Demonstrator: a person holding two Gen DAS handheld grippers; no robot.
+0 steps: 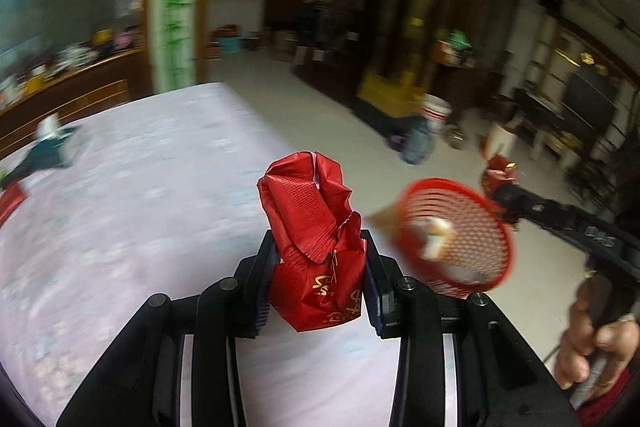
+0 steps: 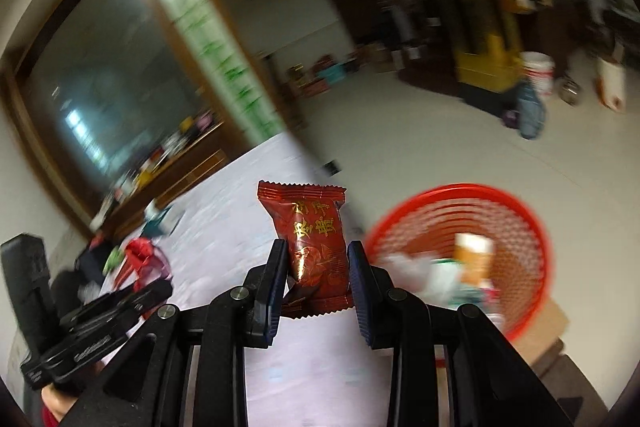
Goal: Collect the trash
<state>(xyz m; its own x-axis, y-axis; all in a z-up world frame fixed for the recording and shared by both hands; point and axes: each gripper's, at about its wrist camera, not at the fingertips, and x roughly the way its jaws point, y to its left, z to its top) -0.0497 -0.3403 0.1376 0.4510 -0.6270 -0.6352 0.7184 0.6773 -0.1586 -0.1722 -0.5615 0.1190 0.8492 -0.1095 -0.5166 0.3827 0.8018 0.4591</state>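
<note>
Over the pale table (image 1: pixel 132 211), both grippers are clamped on trash. Left gripper (image 1: pixel 320 263) pinches a crumpled red wrapper (image 1: pixel 316 239), right gripper (image 2: pixel 318 267) grips a dark red snack packet (image 2: pixel 312 239) w/ gold print. Red mesh basket (image 2: pixel 500 223) sits just right of them, already w/ scraps inside.

left wrist view: looks forward along the left gripper (image 1: pixel 322 265), close above a pale table (image 1: pixel 140 187), facing a room beyond; the right gripper (image 1: pixel 500 183) and a hand (image 1: pixel 596 343) enter at right. right wrist view: looks along the right gripper (image 2: pixel 318 263), tilted, equally close; the left gripper (image 2: pixel 138 269) enters at lower left. shared: the table (image 2: pixel 224 227), the red basket (image 1: pixel 456 231) (image 2: pixel 460 251) at right, a white bucket (image 1: pixel 436 113) (image 2: pixel 540 73) on the floor.
</note>
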